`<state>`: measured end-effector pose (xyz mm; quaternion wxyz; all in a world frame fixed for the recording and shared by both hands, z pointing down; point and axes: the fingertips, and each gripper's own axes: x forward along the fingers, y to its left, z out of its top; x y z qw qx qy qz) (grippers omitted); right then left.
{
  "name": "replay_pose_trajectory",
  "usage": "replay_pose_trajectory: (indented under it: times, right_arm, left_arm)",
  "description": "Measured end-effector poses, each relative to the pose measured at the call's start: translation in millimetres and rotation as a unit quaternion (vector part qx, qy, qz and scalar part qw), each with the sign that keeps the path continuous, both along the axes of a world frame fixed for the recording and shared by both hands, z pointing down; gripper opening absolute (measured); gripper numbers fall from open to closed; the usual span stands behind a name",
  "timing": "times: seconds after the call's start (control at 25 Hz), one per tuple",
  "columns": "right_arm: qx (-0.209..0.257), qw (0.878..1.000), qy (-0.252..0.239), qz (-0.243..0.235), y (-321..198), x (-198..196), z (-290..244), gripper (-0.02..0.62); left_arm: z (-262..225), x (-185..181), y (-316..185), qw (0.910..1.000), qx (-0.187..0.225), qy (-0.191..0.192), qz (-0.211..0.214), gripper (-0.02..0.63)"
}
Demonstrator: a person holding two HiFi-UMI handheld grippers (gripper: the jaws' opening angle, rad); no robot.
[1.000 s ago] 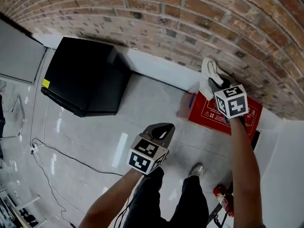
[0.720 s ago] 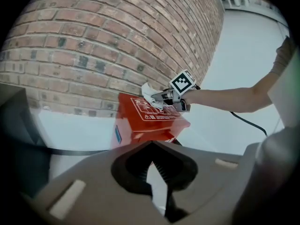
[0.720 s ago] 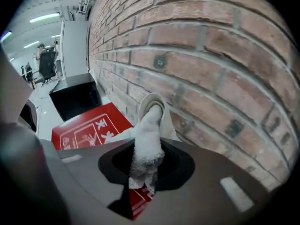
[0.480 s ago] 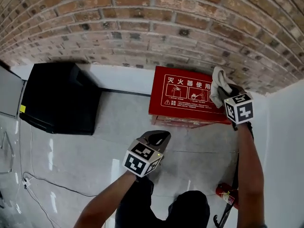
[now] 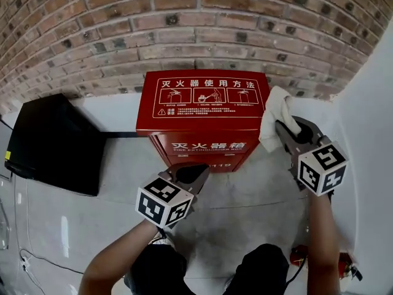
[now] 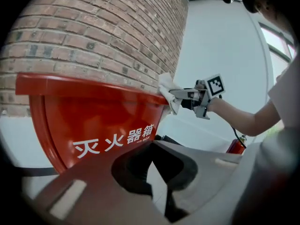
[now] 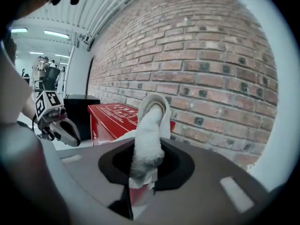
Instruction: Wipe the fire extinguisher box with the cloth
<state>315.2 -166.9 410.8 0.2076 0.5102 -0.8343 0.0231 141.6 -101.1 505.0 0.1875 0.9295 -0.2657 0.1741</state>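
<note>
We see the left tongs [image 6: 161, 191] low in the foreground, jaws drawn together with nothing between them, facing the front of the red fire extinguisher box [image 6: 93, 121], whose white characters run across that face. Box stands against the brick wall [image 6: 103, 36]; at the right end of its top edge the white cloth [image 6: 166, 89] touches the rim, pinched in the right tongs [image 6: 177, 94], marker cube [image 6: 214, 85] just behind. Forearm [image 6: 239, 118] reaches in from the right, white wall [image 6: 220, 41] behind it, and part of a red extinguisher [image 6: 236, 146] shows below the arm.
</note>
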Motion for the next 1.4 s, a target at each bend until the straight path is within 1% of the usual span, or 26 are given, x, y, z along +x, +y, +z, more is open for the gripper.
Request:
replay_pose_trajectory:
  times: [0.12,0.2,0.28,0.44,0.56,0.68,0.92,1.12,1.24,1.32,1.4]
  right_arm:
    - [0.057,0.998,0.004,0.008,26.3,-5.9,11.6,0.097]
    - [0.080,0.997,0.010,0.012,39.5,-14.0,25.7,0.097]
    - [0.092,0.996,0.004,0.014,44.3,-24.8,37.3,0.097]
    - [0.088,0.995,-0.044,0.001,34.8,-58.1,43.7,0.097]
    - [0.084,0.994,-0.064,-0.035,26.5,-101.4,41.1,0.097]
    - [0.086,0.991,-0.073,-0.078,20.9,-151.8,39.6,0.095]
    - [0.082,0.979,-0.097,-0.158,14.0,-256.9,42.3,0.095]
    - [0.073,0.970,-0.105,-0.207,9.1,-333.2,54.1,0.095]
    - [0.054,0.968,-0.100,-0.224,8.5,-358.4,76.4,0.097]
    - [0.045,0.971,-0.090,-0.219,6.0,-360.0,92.5,0.097]
    - [0.041,0.974,-0.077,-0.210,4.1,-353.4,106.7,0.097]
  left_arm:
    - [14.2,0.8,-0.4,0.9997,0.021,0.001,-0.009,0.000]
    - [20.8,-2.6,1.2,0.9993,0.031,-0.001,-0.018,0.000]
    - [24.7,-8.4,2.0,0.9987,0.041,-0.006,-0.031,0.000]
    - [26.1,-21.2,7.2,0.9974,0.044,-0.009,-0.056,0.000]
    - [23.9,-37.5,13.4,0.9963,0.047,-0.016,-0.070,0.000]
    - [20.1,-67.0,12.9,0.9933,0.054,-0.017,-0.101,0.000]
    - [17.9,-138.6,18.7,0.9811,0.055,-0.021,-0.184,0.000]
    - [22.9,-184.8,34.0,0.9702,0.048,-0.036,-0.235,0.000]
    - [24.5,-200.6,47.2,0.9652,0.046,-0.040,-0.254,0.000]
    - [27.0,-205.3,58.2,0.9644,0.043,-0.043,-0.257,0.000]
    - [32.0,-207.1,66.5,0.9643,0.038,-0.051,-0.257,0.000]
